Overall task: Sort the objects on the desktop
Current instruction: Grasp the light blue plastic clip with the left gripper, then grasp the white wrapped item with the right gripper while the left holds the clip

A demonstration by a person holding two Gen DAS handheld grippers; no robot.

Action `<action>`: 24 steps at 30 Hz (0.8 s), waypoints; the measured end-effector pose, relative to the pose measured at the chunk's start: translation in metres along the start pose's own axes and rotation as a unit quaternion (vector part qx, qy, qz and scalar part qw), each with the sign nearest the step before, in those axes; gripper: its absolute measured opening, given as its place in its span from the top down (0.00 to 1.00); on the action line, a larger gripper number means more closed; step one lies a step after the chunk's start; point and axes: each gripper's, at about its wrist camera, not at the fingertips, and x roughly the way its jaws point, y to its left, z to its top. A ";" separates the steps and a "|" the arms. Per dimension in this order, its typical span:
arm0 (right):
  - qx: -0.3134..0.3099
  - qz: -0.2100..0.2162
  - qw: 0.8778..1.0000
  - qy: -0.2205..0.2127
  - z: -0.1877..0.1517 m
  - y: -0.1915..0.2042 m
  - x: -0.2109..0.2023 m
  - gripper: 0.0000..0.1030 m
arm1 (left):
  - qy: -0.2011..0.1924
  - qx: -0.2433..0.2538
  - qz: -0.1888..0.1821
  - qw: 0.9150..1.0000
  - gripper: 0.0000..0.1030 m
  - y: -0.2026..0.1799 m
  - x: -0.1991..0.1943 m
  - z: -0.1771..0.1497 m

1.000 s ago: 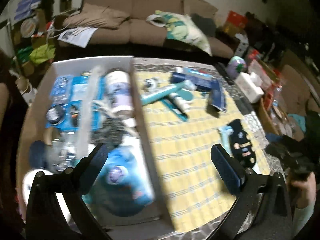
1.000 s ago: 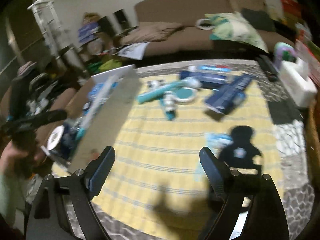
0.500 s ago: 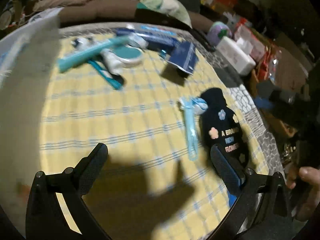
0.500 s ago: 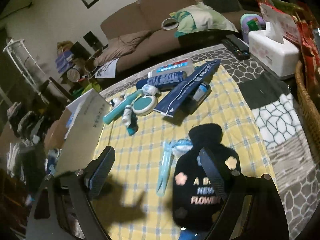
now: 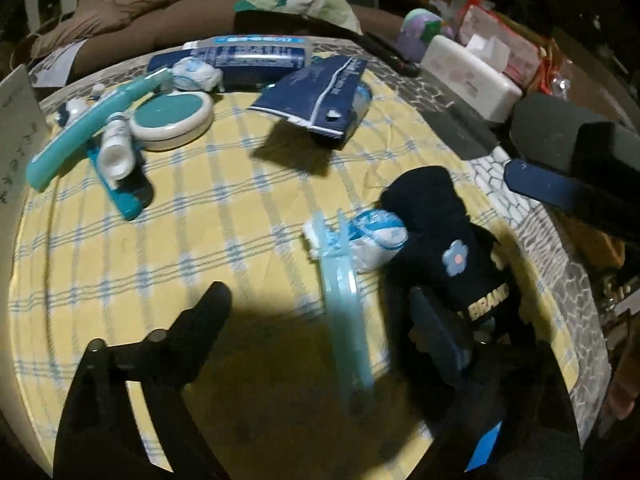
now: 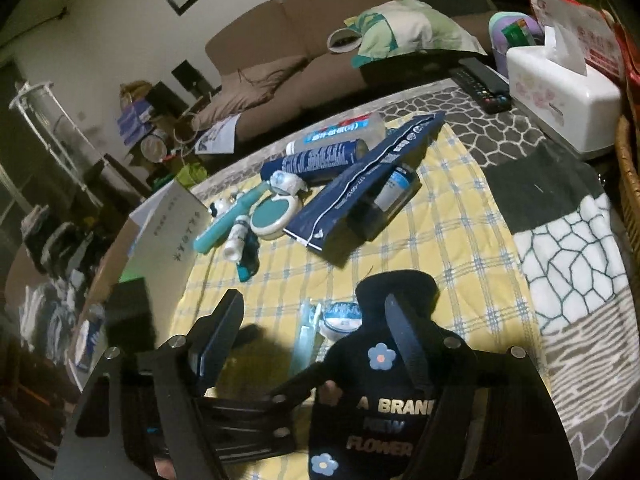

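Left wrist view first: my left claw (image 5: 320, 316) hangs over the yellow checked cloth (image 5: 200, 216) with its jaws spread but drawing together, gripping nothing. Between my two fingers lies the pale blue clip (image 5: 340, 280), pointing away from me, untouched by either pad. Just beyond it and toward my right finger sits a small blue-and-white wrapped roll (image 5: 376, 236), touching the black flowered pouch (image 5: 452, 240), which my right finger overlaps in the picture; I cannot tell whether it touches. Far ahead to my left are the teal brush (image 5: 92, 124), a white tube (image 5: 116, 152) and the round teal compact (image 5: 172, 120); straight ahead lie the dark blue packet (image 5: 316, 96) and blue bottles (image 5: 248, 56). My other claw enters at the right edge, beyond the pouch. Right wrist view next: my right claw (image 6: 316, 328) is also unclenched, its jaws narrowing, holding nothing. The black flowered pouch lies under and behind my right finger (image 6: 404, 340), with its lettering close to me. The pale blue clip and the little roll sit in the gap between my fingers, nearer the right one. My left claw's black frame shows low between my fingers. Off to my left stands a white box (image 6: 168, 232); far ahead to the right is a tissue box (image 6: 560, 92).
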 end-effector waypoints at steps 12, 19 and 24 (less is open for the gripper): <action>0.006 0.010 1.000 -0.001 -0.002 -0.001 -0.005 0.26 | 0.003 -0.001 0.008 1.000 0.77 0.022 -0.007 -0.009; -0.005 0.016 1.000 0.007 -0.004 0.010 0.000 0.26 | 0.006 -0.014 0.037 0.999 0.82 0.058 -0.036 -0.029; -0.041 0.005 0.999 0.016 -0.004 0.025 0.010 0.26 | 0.006 -0.040 0.028 0.999 0.81 0.082 -0.059 -0.041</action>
